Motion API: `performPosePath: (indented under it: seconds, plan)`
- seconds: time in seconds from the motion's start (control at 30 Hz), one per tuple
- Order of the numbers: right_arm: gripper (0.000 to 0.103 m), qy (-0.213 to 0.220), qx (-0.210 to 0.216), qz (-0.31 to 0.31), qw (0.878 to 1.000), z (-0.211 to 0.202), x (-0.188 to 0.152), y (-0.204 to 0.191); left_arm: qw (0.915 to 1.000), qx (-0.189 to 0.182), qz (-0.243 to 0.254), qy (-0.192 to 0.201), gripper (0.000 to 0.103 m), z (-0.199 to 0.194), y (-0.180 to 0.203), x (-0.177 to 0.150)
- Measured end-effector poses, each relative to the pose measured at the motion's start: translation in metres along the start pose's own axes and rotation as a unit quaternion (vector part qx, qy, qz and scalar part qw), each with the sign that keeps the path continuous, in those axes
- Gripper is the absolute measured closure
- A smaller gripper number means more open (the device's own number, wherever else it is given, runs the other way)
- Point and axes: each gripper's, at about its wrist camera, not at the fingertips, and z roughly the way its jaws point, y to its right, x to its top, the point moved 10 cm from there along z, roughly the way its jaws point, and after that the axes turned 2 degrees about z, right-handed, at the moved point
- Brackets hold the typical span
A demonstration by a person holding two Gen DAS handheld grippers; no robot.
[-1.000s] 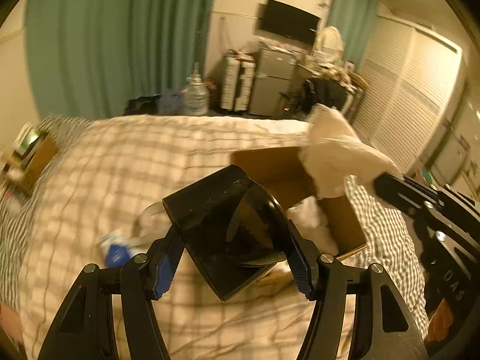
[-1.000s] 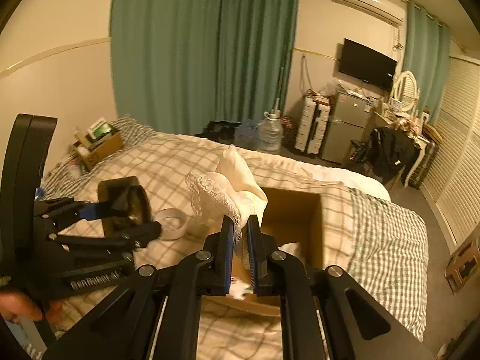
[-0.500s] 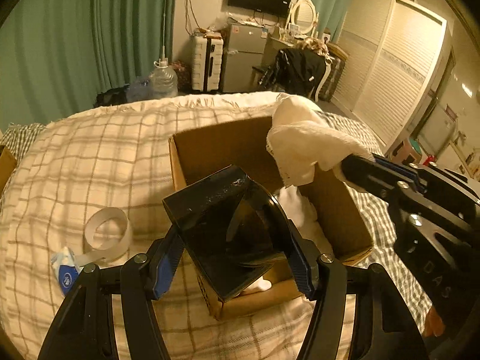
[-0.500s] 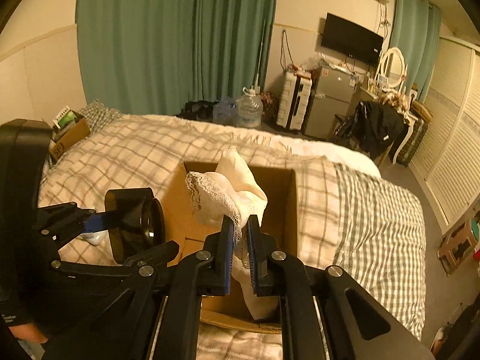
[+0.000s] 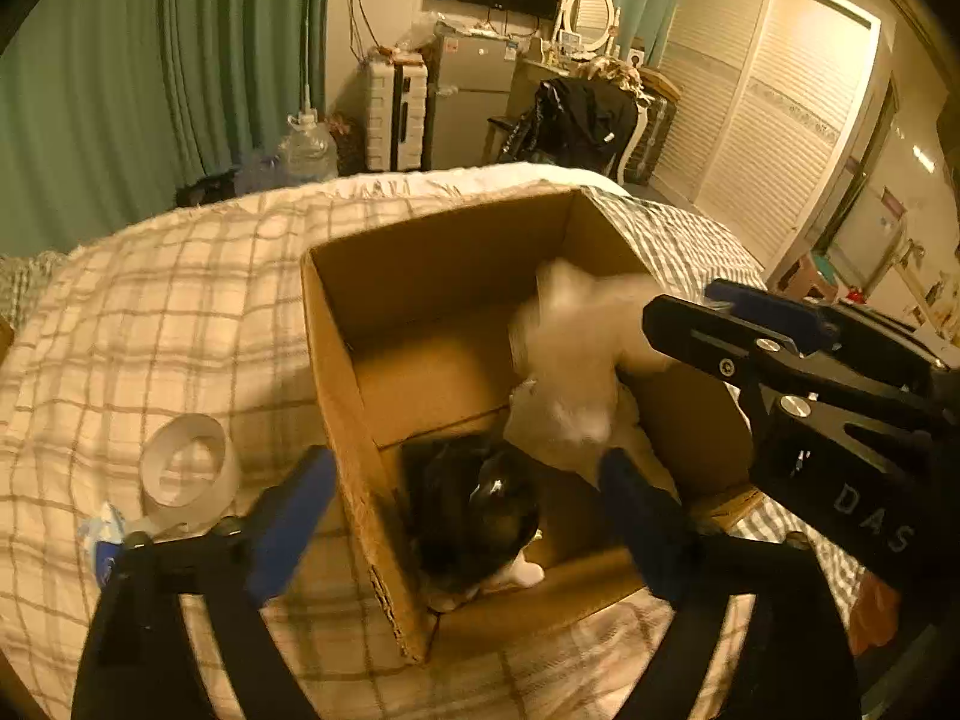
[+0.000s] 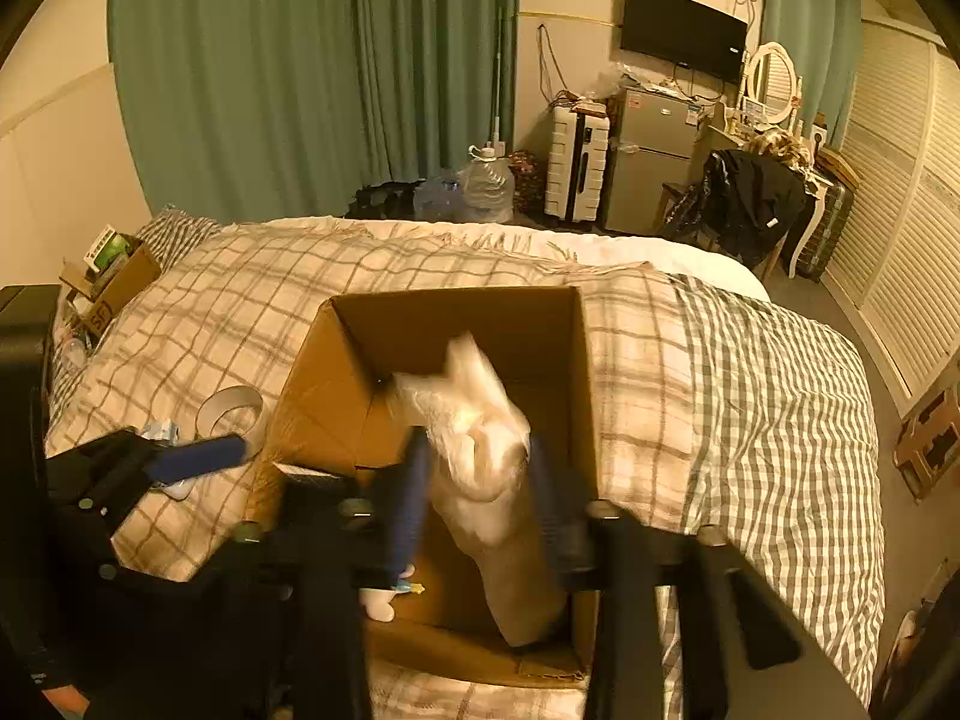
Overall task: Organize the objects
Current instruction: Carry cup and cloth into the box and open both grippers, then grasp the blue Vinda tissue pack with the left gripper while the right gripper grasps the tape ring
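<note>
We're looking down into an open cardboard box [image 5: 420,276] sitting on a plaid blanket [image 5: 150,312] on the bed.

Left gripper [image 5: 468,498]: fingers spread wide w/ nothing between the pads, so it's released. Its left finger [image 5: 288,516] is hanging outside the box's left wall, the right one is over the box interior. Below and between them, a dark rounded item [image 5: 468,510] is lying inside the box, near the front-left corner; it's blurred, so we can't tell more about what it is.

Right gripper [image 6: 474,504]: fingers are parted too, w/ a white cloth [image 6: 480,444] sitting in the gap. The cloth is smeared w/ motion blur, and we can't tell if either pad is touching it; the jaws aren't clamping it. From the left wrist cam the same cloth [image 5: 570,360] is showing inside the box, toward the right wall, just beside the right gripper's tip. More pale stuff is lying on the box floor under it.

Left of the box, on the blanket, a roll of tape [image 5: 186,468] is lying just beside the box wall, w/ a small blue-and-white packet [image 5: 102,546] touching its near side. Same roll [image 6: 231,408] is showing in the right wrist cam, also left of the box.
</note>
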Motion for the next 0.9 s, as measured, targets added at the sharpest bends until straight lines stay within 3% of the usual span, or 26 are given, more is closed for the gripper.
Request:
performPosePath:
  seconds: [0.13, 0.27, 0.43, 0.67, 0.9]
  plan:
    - [0.059, 0.005, -0.009, 0.008, 1.000, -0.013, 0.003, 0.004, 0.9999, 0.014, 0.007, -0.001, 0.007, -0.015, -0.009, -0.002]
    - [0.048, 0.019, -0.014, 0.006, 1.000, -0.039, 0.007, -0.001, 0.9994, 0.031, 0.000, 0.012, 0.006, -0.045, -0.029, -0.006]
    - [0.039, 0.038, -0.003, 0.009, 0.999, -0.075, 0.015, -0.019, 0.9968, 0.067, -0.031, 0.031, 0.003, -0.094, -0.076, -0.016]
    - [0.028, 0.056, 0.025, -0.016, 0.998, -0.107, 0.023, -0.077, 0.9866, 0.131, -0.080, 0.054, 0.000, -0.151, -0.147, -0.034]
    - [0.015, 0.050, 0.065, -0.037, 0.996, -0.094, 0.018, -0.152, 0.9722, 0.185, -0.130, 0.062, 0.000, -0.177, -0.221, -0.064]
